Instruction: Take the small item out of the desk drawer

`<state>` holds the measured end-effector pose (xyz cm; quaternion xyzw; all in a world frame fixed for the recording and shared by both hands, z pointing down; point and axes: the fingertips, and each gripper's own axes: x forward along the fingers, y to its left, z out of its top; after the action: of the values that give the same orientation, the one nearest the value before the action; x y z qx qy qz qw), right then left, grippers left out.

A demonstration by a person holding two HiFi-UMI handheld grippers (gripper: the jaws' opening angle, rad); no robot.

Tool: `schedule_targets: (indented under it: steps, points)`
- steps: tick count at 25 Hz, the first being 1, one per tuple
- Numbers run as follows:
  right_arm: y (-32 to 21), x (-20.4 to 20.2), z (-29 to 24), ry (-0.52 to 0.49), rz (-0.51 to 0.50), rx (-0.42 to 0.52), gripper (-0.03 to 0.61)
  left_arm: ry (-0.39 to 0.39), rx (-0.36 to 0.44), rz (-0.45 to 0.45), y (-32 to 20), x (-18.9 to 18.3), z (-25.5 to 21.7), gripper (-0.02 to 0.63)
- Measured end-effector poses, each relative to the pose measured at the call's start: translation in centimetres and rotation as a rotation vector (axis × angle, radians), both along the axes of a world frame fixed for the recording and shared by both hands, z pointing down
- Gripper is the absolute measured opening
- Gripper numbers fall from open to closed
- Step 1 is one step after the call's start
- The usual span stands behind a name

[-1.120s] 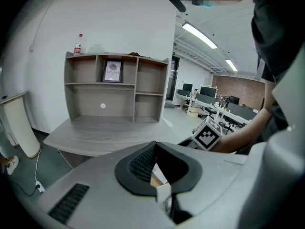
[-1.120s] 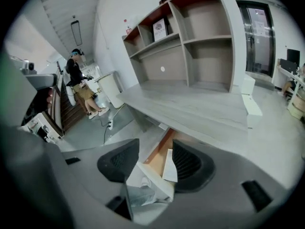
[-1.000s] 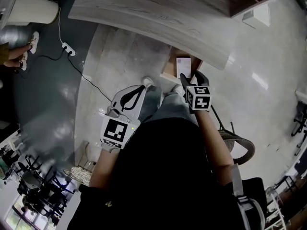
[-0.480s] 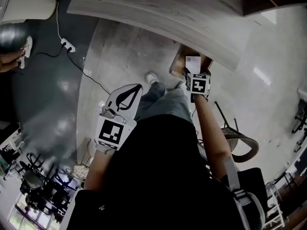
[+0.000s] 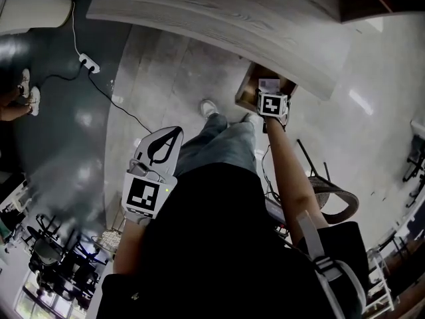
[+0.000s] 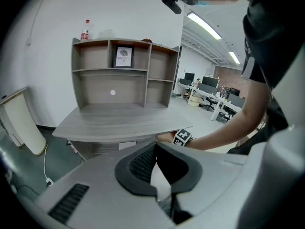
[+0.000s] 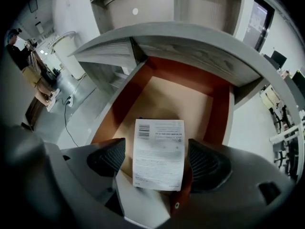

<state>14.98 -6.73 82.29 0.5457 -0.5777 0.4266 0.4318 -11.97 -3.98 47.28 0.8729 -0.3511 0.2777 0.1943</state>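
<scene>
– White box (image 7: pixel 158 154): where's it sit?
– In the open drawer (image 7: pixel 167 97), flat on the tan bottom, at the end nearest the person. Printed side up, barcode at its top-left corner. Head view has the drawer (image 5: pixel 246 93) pulled out from under the grey wood surface (image 5: pixel 219 12).
– R tool (image 7: pixel 157 162)?
– Down over the drawer and spread wide, one dark ribbed pad on each side of the box. A thin strip of drawer bottom shows btwn the box edge and the pad at the view's left. The other pad is v. close to the box; can't tell if it touches. No squeeze on the box.
– L tool (image 6: pixel 155 149)?
– Tips together, nothing btwn them, just a loop-shaped gap behind the tips. Held low at the person's left side over the floor, well apart from the drawer. It points toward the desk.
– Anything else round there?
– Hutch shelves (image 6: pixel 90 87) stand on the surface, w/ a framed sign (image 6: pixel 123 57) in an upper cubby and a bottle (image 6: pixel 86 30) on top. White power strip (image 5: pixel 87 62) w/ cable lies on the dark floor off the surface's left end. Chair (image 5: pixel 324 191) stands at the person's right.
</scene>
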Motion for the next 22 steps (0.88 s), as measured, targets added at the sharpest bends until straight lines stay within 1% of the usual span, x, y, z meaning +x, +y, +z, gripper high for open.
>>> schedule_targets:
  steps: [3,5,9,11,14,18,22]
  points:
    - [-0.6,0.2,0.8,0.043,-0.013,-0.020,0.388,-0.007,-0.010,-0.005,0.0,-0.5,0.4,0.009]
    - [-0.6,0.5,1.4,0.065,-0.001,-0.041,0.389,-0.009,-0.015,-0.011,-0.1,-0.8,0.6,0.009]
    - [-1.2,0.5,2.3,0.077,-0.011,-0.036,0.390,-0.021,-0.021,0.000,0.0,-1.2,0.9,0.009]
    - [-1.5,0.3,2.7,0.068,-0.011,-0.033,0.391,-0.020,-0.026,-0.002,0.1,-1.2,1.1,0.009]
    - [-1.3,0.5,2.9,0.074,-0.012,-0.051,0.396,-0.008,-0.033,-0.019,0.0,-1.3,1.2,0.009]
    - [-0.5,1.0,3.6,0.077,0.011,-0.101,0.403,-0.025,-0.033,0.008,0.1,-1.5,1.5,0.009]
    - [-0.6,1.2,3.4,0.084,0.006,-0.091,0.404,-0.010,-0.037,-0.012,0.0,-1.4,1.4,0.009]
